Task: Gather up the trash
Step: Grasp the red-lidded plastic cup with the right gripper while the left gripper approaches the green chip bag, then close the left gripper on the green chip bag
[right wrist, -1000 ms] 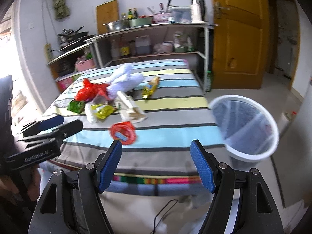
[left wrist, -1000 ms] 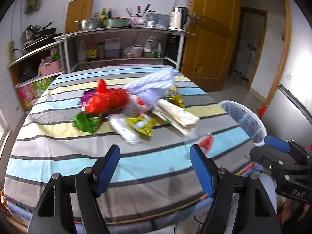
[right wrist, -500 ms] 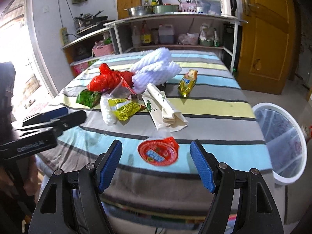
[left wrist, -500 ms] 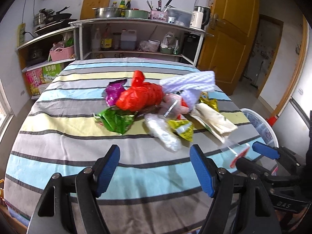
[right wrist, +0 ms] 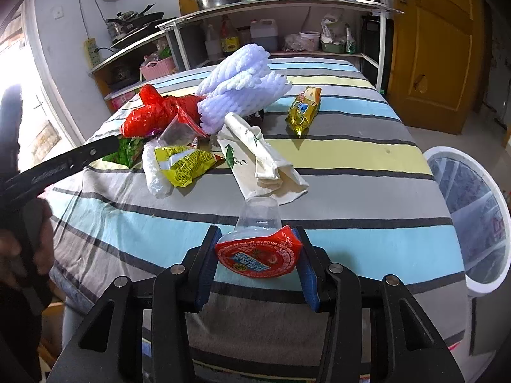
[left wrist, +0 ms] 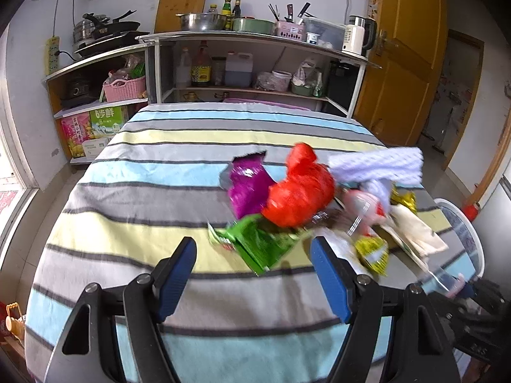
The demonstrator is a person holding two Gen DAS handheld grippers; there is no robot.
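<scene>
A heap of trash lies on the striped table (right wrist: 351,175): red bag (right wrist: 153,115), white foam net (right wrist: 242,83), yellow wrapper (right wrist: 185,162), paper bag (right wrist: 258,159), gold wrapper (right wrist: 303,110). My right gripper (right wrist: 257,233) is closing its jaws on a clear cup with a red lid (right wrist: 258,252); the pads press on the lid's sides. In the left wrist view my left gripper (left wrist: 253,244) is open, low over the table. A green wrapper (left wrist: 262,245) lies just ahead between its fingers, untouched, with a purple wrapper (left wrist: 249,185) and the red bag (left wrist: 300,191) beyond.
A white bin (right wrist: 447,153) with a clear liner stands on the floor off the table's right edge. Shelves (left wrist: 255,63) with bottles, pans and a pink basket line the far wall. A wooden door (right wrist: 428,48) is at the back right.
Both grippers came closer to the trash heap. The right gripper's jaws, wide open before, closed around the red-lidded cup. The left gripper stayed open and now sits just before the green wrapper.
</scene>
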